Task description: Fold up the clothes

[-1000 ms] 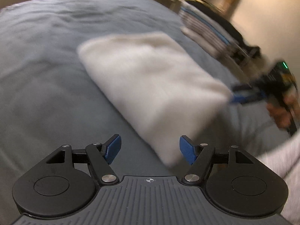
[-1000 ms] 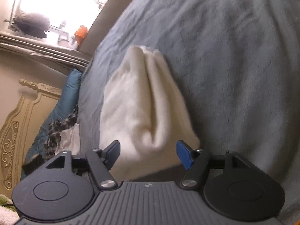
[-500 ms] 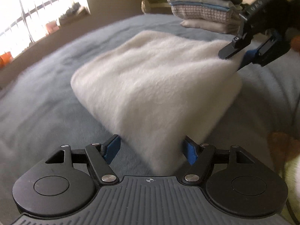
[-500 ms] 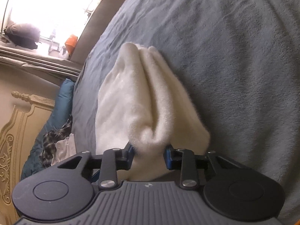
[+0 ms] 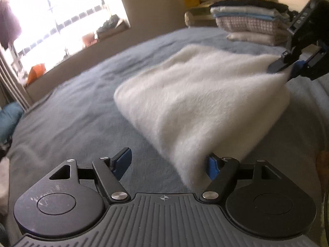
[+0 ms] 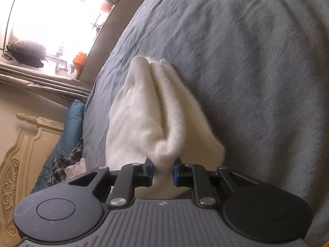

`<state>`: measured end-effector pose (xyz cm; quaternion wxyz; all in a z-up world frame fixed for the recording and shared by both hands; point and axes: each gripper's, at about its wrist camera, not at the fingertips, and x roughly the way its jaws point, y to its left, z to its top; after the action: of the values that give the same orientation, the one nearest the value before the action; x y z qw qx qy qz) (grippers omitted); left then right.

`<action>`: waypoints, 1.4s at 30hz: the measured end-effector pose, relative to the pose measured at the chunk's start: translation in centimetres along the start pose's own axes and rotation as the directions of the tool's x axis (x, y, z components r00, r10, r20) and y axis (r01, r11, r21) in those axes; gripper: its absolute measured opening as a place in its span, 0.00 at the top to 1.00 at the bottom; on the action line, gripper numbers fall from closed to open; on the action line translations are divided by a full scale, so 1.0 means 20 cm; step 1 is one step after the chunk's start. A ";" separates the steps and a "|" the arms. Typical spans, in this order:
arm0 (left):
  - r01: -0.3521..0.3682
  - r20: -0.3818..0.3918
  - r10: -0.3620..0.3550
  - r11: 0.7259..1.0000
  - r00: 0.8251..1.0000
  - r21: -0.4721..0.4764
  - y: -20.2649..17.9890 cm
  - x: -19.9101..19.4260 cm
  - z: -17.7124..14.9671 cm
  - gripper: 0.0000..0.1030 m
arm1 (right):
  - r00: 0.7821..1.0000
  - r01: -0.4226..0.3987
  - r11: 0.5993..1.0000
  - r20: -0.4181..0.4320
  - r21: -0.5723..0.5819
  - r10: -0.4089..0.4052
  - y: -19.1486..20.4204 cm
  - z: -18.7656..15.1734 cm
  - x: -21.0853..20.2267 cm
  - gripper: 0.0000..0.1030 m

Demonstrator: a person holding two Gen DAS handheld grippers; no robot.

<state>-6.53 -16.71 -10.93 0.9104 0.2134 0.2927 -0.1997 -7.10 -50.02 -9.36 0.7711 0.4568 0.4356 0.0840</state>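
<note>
1. Fleece first: the folded white fleece garment (image 6: 162, 111) lies on the grey-blue bedspread (image 6: 257, 65), and my right gripper (image 6: 163, 169) has one corner pinched, its blue pads pressed into the bunched pile after just closing in.
2. My left gripper (image 5: 168, 162) stands wide, jaws having just opened a little further; the near corner of the fleece (image 5: 195, 107) hangs between them, against the right pad and clear of the left, so nothing is clamped.
3. From the right wrist, the garment's long axis runs straight away from the gripper toward the window side.
4. A stack of folded clothes (image 5: 248, 22) sits beyond the fleece.
</note>
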 end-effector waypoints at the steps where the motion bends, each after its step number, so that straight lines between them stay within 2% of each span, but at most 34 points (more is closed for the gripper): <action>1: 0.006 -0.020 -0.006 1.000 1.000 -0.008 0.00 0.01 -0.01 0.28 | 1.000 0.004 1.000 -0.005 0.004 -0.004 -0.02 -0.01 0.01 0.82; 5: 0.027 -0.057 -0.029 0.999 0.998 -0.044 0.01 0.05 -0.02 0.28 | 0.999 0.029 0.999 -0.036 0.023 -0.028 -0.11 -0.03 0.07 0.81; 6: 0.031 -0.059 -0.034 0.998 0.998 -0.051 0.02 0.05 -0.01 0.28 | 0.999 0.025 0.999 -0.043 0.029 -0.024 -0.11 -0.02 0.06 0.79; 7: 0.034 -0.061 -0.037 0.998 0.997 -0.057 0.02 0.05 -0.01 0.28 | 0.999 0.021 0.999 -0.050 0.035 -0.019 -0.11 -0.01 0.06 0.74; 9: 0.040 -0.064 -0.044 0.997 0.997 -0.067 0.03 0.05 -0.01 0.28 | 0.997 0.058 0.998 -0.047 -0.029 -0.059 -0.05 0.02 0.01 0.65; 11: 0.042 -0.068 -0.047 0.996 0.997 -0.074 0.03 0.05 -0.01 0.28 | 0.990 0.138 0.978 -0.011 -0.154 -0.142 0.07 0.03 -0.05 0.64; 14: 0.043 -0.073 -0.049 0.995 0.996 -0.084 0.03 0.06 -0.01 0.28 | 0.963 0.268 0.879 0.112 -0.395 -0.243 0.31 0.02 -0.14 0.64; 16: 0.041 -0.073 -0.048 0.995 0.996 -0.088 0.03 0.06 -0.01 0.28 | 0.958 0.287 0.805 0.181 -0.519 -0.224 0.44 0.00 -0.18 0.65; 17: 0.040 -0.073 -0.047 0.995 0.996 -0.090 0.03 0.06 -0.01 0.28 | 0.965 0.259 0.782 0.183 -0.566 -0.188 0.50 -0.02 -0.18 0.66; 19: 0.039 -0.075 -0.046 0.995 0.996 -0.094 0.02 0.05 0.00 0.28 | 0.983 0.184 0.730 0.129 -0.659 -0.131 0.58 -0.08 -0.13 0.68; 21: 0.040 -0.078 -0.048 0.994 0.996 -0.102 0.03 0.05 0.00 0.28 | 0.989 0.137 0.675 0.065 -0.725 -0.131 0.61 -0.14 -0.03 0.71; 23: 0.047 -0.084 -0.057 0.992 0.995 -0.119 0.04 0.06 -0.01 0.28 | 0.976 0.165 0.626 0.037 -0.762 -0.213 0.56 -0.19 0.09 0.75; 25: 0.059 -0.094 -0.072 0.989 0.993 -0.139 0.06 0.06 -0.01 0.28 | 0.933 0.253 0.568 0.044 -0.783 -0.356 0.45 -0.20 0.22 0.98; 26: 0.064 -0.098 -0.079 0.987 0.992 -0.147 0.06 0.06 -0.02 0.28 | 0.926 0.263 0.561 0.043 -0.785 -0.375 0.40 -0.20 0.25 0.98; 29: 0.074 -0.102 -0.092 0.984 0.990 -0.164 0.08 0.06 -0.02 0.28 | 0.933 0.253 0.604 0.025 -0.755 -0.359 0.39 -0.18 0.26 0.99; 32: 0.095 -0.118 -0.118 0.977 0.986 -0.190 0.10 0.07 -0.03 0.28 | 0.932 0.252 0.598 0.023 -0.761 -0.363 0.38 -0.19 0.25 0.99; 34: 0.130 -0.138 -0.163 0.966 0.977 -0.223 0.14 0.07 -0.04 0.28 | 0.932 0.250 0.605 0.019 -0.756 -0.362 0.37 -0.18 0.25 0.99; 38: 0.243 -0.188 -0.320 0.907 0.928 -0.345 0.25 0.08 -0.10 0.29 | 0.934 0.252 0.622 0.018 -0.741 -0.358 0.37 -0.17 0.25 0.99; 42: 0.302 -0.115 -0.371 0.870 0.921 -0.390 0.35 0.00 -0.11 0.29 | 0.933 0.255 0.611 0.024 -0.750 -0.360 0.38 -0.18 0.26 0.99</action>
<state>-4.06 -9.86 -10.61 0.8536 0.0038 0.4411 -0.2771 -4.65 -40.74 -7.25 0.8620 0.0152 0.4842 0.1493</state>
